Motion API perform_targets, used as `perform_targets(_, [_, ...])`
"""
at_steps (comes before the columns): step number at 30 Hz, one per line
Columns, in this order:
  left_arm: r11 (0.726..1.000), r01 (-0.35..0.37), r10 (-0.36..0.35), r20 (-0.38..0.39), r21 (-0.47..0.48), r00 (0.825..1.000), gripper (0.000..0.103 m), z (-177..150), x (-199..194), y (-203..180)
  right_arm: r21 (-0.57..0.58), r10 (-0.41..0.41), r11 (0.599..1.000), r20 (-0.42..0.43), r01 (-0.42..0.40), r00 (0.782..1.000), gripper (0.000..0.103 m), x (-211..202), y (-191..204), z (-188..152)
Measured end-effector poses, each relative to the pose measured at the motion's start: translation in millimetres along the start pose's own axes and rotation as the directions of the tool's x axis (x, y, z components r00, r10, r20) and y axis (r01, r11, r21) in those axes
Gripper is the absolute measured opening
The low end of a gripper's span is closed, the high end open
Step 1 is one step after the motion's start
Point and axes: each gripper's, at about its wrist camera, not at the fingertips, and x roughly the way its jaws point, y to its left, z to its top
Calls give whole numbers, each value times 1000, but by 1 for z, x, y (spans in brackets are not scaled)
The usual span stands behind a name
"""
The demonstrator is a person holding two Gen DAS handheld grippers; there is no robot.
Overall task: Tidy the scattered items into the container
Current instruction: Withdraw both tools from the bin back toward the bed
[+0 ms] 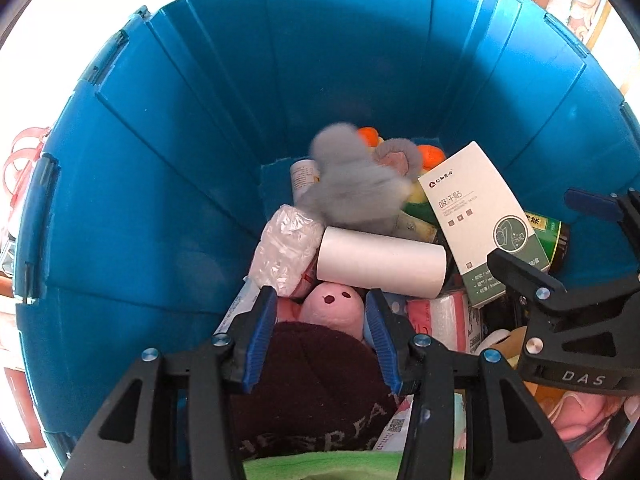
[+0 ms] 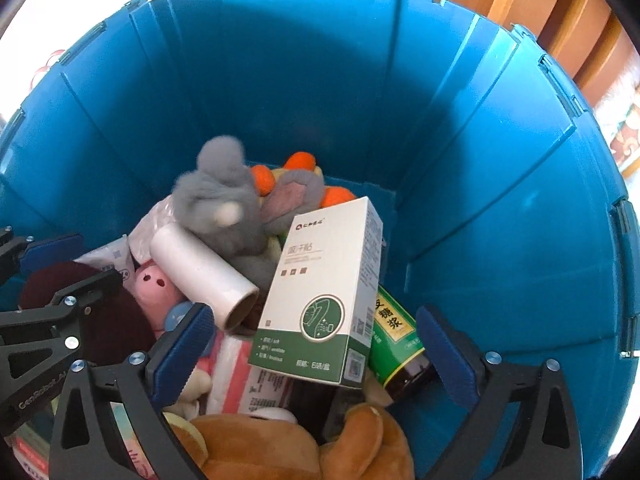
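A blue bin (image 1: 168, 184) (image 2: 500, 216) holds a pile of items. A blurred grey plush (image 1: 348, 184) (image 2: 224, 204) lies on top at the back, free of both grippers. Below it lie a white roll (image 1: 382, 260) (image 2: 204, 270), a white and green box (image 1: 480, 216) (image 2: 324, 296), a pink plush (image 1: 334, 308) (image 2: 154, 284) and a dark red hat (image 1: 312, 384) (image 2: 104, 312). My left gripper (image 1: 320, 336) is open over the hat and pink plush. My right gripper (image 2: 316, 344) is open around the box and a dark syrup bottle (image 2: 400, 348), holding nothing.
A brown bear plush (image 2: 288, 448) lies under my right gripper. Crinkled clear plastic (image 1: 286, 248) and pink packets (image 1: 440, 320) fill the bin's left and middle. Orange toy parts (image 2: 300, 162) show at the back. Wooden furniture (image 2: 520, 0) stands behind the bin.
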Motion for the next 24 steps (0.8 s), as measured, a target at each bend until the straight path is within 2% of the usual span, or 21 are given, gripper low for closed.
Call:
perform_targets(7, [1000,-3,3,8,-11,1000,45,-3,-4,3,10,-18,1000,19,18,1000,103,-13,-6,10])
perform_targets(12, [999,-25,26,27,-25,999,45,-1,-16,4,8,0,1000,56,-1,998,103,-28,-3,13])
perform_targets(15, [998,-64,65,67,-8,996,45,-4,-36,1,1,24,1000,67,-24,997,103,-35,-1,13])
perform_targets(19, [997,-59,62,74,-42,995,45,-17,-61,7,-3,50,999,56,-49,997,103,-35,5,10])
perform_targets(24, [995,-55,66,135,-81,989,45,-48,-105,25,-68,16,998,110,-9,994,103,-60,22,-1])
